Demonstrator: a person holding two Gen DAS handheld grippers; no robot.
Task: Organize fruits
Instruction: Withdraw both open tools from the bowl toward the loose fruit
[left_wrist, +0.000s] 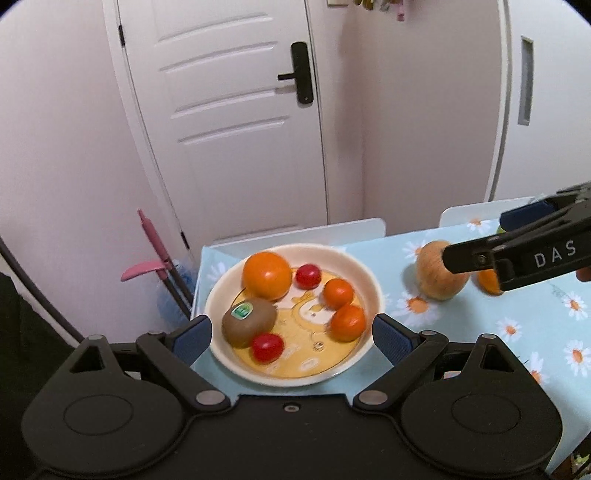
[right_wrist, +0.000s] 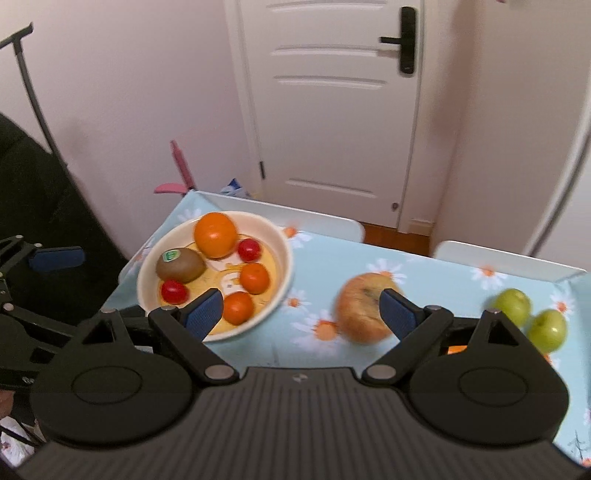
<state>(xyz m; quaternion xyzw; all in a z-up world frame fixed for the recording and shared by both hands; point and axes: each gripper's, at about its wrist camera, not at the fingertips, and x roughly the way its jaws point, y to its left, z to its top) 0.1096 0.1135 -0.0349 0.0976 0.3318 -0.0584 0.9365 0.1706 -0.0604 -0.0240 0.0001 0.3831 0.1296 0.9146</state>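
A cream plate (left_wrist: 364, 275) (right_wrist: 284, 254) at the table's left end holds a large orange (left_wrist: 266, 275) (right_wrist: 215, 234), a kiwi (left_wrist: 249, 326) (right_wrist: 181, 265), two red tomatoes (left_wrist: 266, 346) (right_wrist: 174, 291) and two small oranges (left_wrist: 347, 322) (right_wrist: 238, 308). My left gripper (left_wrist: 291, 334) is open, its fingers astride the plate's near side. A tan apple (left_wrist: 439, 275) (right_wrist: 364, 314) stands on the cloth to the right. My right gripper (right_wrist: 301, 314) is open and holds nothing, its right finger just before the apple. Two green fruits (right_wrist: 546, 330) lie far right.
The table wears a light blue daisy cloth (left_wrist: 517, 332) (right_wrist: 314, 266); white chair backs (left_wrist: 306, 230) (right_wrist: 509, 258) line its far edge. A pink-handled broom (left_wrist: 159, 258) leans left of the table. Another orange piece (left_wrist: 487, 282) sits behind the right gripper's finger.
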